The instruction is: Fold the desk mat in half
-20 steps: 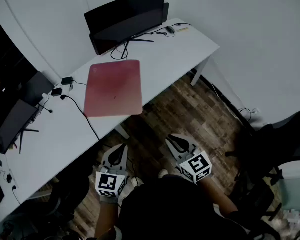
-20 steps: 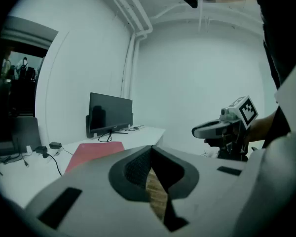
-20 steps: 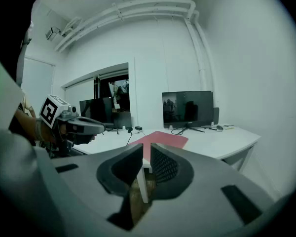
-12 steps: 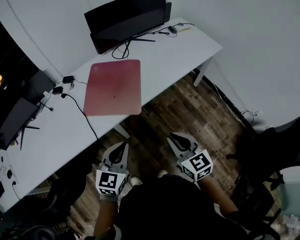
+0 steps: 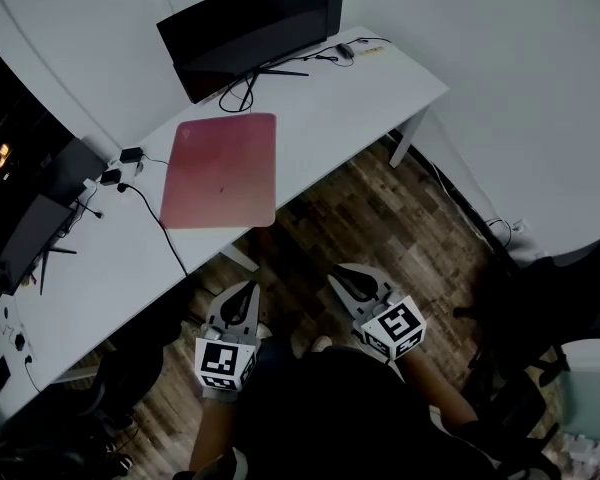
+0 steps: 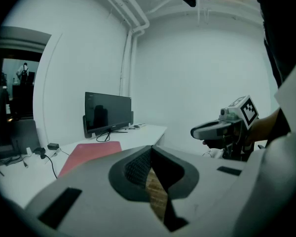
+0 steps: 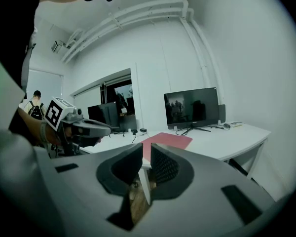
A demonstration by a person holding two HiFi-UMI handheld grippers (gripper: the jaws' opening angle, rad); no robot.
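The red desk mat (image 5: 220,171) lies flat and unfolded on the white desk (image 5: 360,88), near its front edge. It also shows in the left gripper view (image 6: 89,154) and the right gripper view (image 7: 167,141). Both grippers hang over the wooden floor, well short of the desk. My left gripper (image 5: 246,290) has its jaws shut with nothing between them (image 6: 150,151). My right gripper (image 5: 342,276) keeps a narrow gap between its pads, with nothing in it (image 7: 146,154). Neither touches the mat.
A black monitor (image 5: 245,28) stands behind the mat with cables at its foot. Power adapters (image 5: 120,163) and another screen (image 5: 30,238) sit at the desk's left. A desk leg (image 5: 405,143) and a dark office chair (image 5: 570,298) are to the right.
The head view has drifted slightly, so the desk and mat sit a little further left in the picture. Both grippers hold much the same places before the desk.
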